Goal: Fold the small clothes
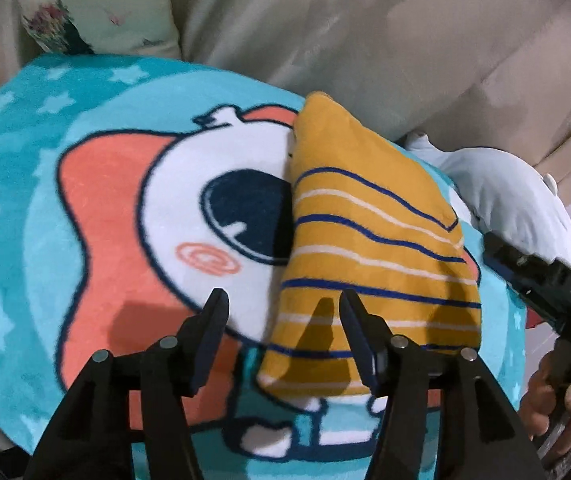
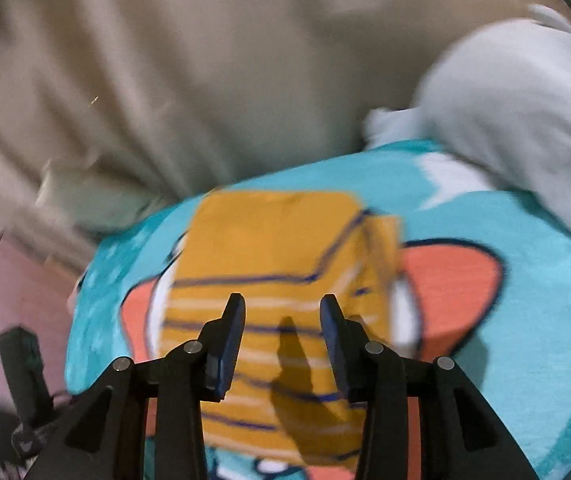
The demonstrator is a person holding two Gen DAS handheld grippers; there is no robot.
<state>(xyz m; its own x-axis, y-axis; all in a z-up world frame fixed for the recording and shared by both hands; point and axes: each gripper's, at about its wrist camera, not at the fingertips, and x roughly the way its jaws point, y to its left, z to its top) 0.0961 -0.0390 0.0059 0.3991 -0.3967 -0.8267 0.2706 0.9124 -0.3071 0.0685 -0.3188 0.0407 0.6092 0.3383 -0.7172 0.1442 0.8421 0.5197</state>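
A small mustard-yellow garment with blue and white stripes (image 1: 369, 248) lies folded on a teal cartoon rug (image 1: 25, 208). My left gripper (image 1: 283, 304) is open and empty, hovering just above the garment's near left edge. My right gripper (image 2: 281, 306) is open and empty above the same garment (image 2: 281, 248) in the blurred right wrist view. The right gripper's body and the hand holding it show at the right edge of the left wrist view (image 1: 549, 288).
A pale blue-white piece of clothing (image 1: 501, 196) lies at the rug's far right edge; it also shows in the right wrist view (image 2: 517, 120). Beige bedding (image 1: 365, 40) lies behind the rug. A floral pillow (image 1: 57, 28) is at the far left.
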